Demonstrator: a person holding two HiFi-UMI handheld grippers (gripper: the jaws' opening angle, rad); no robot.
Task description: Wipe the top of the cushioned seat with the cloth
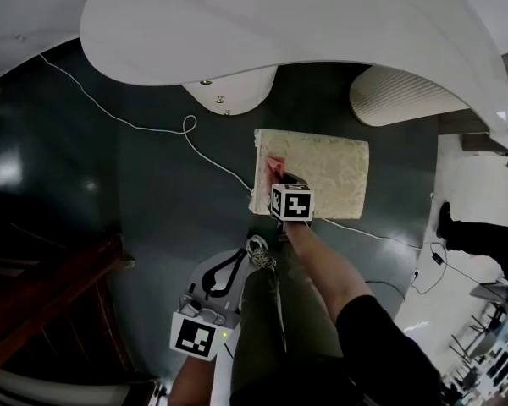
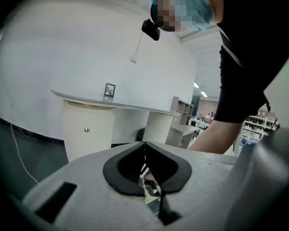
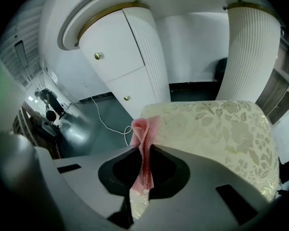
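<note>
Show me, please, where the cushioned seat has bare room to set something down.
The cushioned seat is bare from the cloth rightward to its right edge, the widest free patch. Its left end is crowded: the right hand-held gripper pinches the cloth there.

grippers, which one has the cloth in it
The right gripper: its jaws are clamped on the pink cloth over the cushioned seat. The left gripper is held away from the seat, jaws together with nothing between them.

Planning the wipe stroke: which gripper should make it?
Right. The right gripper is shut on the pink cloth, over the cushioned seat. The left gripper hangs shut and empty, away from it.
</note>
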